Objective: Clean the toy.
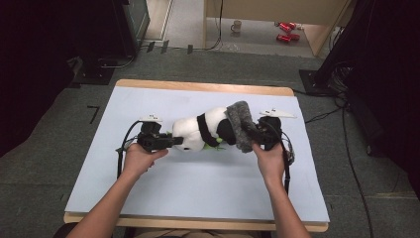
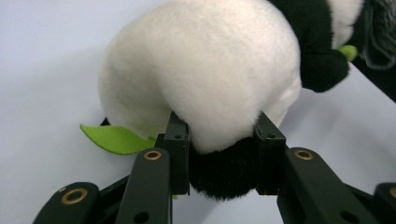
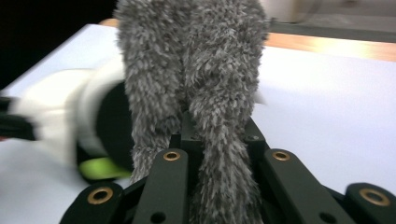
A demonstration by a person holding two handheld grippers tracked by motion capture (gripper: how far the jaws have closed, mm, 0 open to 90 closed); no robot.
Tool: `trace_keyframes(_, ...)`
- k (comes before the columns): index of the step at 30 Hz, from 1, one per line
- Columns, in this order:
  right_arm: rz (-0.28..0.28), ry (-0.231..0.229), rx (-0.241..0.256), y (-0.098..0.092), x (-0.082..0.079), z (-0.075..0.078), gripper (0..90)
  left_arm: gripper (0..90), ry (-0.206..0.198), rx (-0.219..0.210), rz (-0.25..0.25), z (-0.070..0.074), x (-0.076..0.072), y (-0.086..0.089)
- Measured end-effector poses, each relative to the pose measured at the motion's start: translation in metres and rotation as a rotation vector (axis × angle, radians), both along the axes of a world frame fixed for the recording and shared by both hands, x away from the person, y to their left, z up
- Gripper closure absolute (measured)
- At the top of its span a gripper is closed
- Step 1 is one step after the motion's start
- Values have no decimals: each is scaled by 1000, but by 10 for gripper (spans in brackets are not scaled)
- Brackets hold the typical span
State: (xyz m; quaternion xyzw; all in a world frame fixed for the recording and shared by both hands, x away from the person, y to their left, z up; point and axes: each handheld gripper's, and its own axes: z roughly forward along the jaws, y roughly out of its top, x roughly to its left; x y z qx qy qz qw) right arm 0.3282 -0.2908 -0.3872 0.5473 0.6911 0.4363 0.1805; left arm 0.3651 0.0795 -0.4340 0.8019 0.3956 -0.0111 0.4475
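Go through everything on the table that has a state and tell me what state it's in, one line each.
Black and white plush panda toy: lying on its side on the white table, gripped at one end.
Fuzzy grey knitted hat: partly pulled over the panda's other end.
Left gripper: shut on the panda.
Right gripper: shut on the grey hat.
Green felt leaf: flat beside the panda.

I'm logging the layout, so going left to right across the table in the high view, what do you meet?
Left gripper → panda plush toy → grey fuzzy cloth → right gripper.
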Motion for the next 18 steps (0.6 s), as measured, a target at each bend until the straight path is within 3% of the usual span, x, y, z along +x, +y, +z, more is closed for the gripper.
trace_keyframes(2,-19,-3,41,-12,1,2,782,660,-8,10,-22,2,0,5)
trace_keyframes(4,-24,-10,107,-19,0,6,782,661,10,5,-30,4,2,9)
trace_keyframes(9,36,-55,195,-9,0,17,780,662,16,6,-60,4,3,14)
trace_keyframes(13,86,-68,197,7,5,15,779,661,27,-7,-61,1,4,16)
trace_keyframes(18,91,-30,123,21,18,-5,773,660,22,-8,-63,-2,5,18)
